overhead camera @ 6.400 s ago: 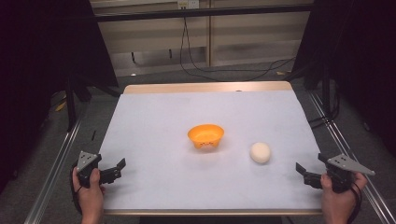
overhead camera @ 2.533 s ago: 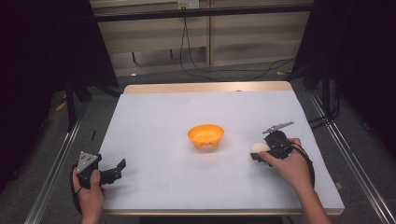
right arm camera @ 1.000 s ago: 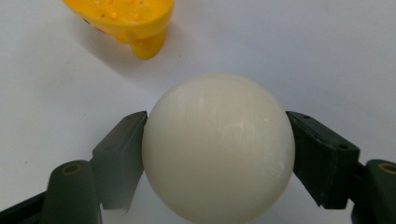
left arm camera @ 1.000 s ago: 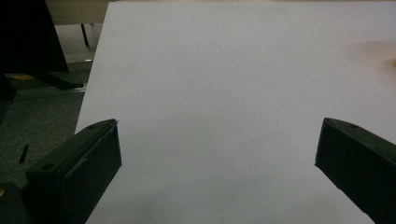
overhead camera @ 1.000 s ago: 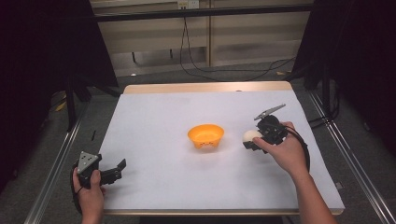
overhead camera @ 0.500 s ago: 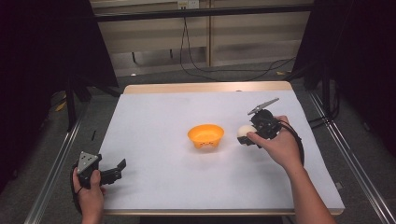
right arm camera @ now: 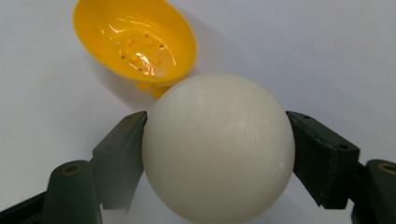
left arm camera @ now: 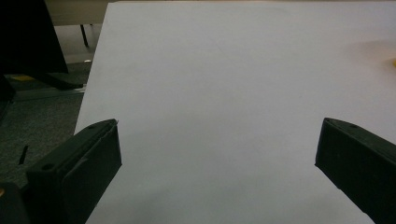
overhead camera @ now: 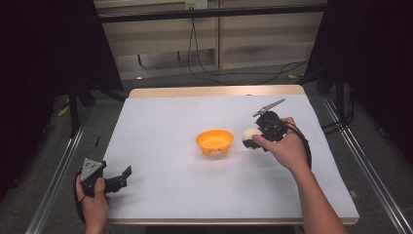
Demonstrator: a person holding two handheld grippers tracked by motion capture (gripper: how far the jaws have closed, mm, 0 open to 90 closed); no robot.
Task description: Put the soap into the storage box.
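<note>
The right gripper (right arm camera: 217, 154) is clenched on the white ball (right arm camera: 218, 147), held just beside the orange bowl (overhead camera: 215, 141) and above the bench (overhead camera: 160, 126). The ball is smooth, hard-looking and round, pinched by 2 flat jaws, so it could squirt out and roll away. The glossy, light-looking bowl might tip if nudged. The left gripper (overhead camera: 117, 179) rests released at the near edge.

No readable text, label, brand or number, as far as these dim views allow.
</note>
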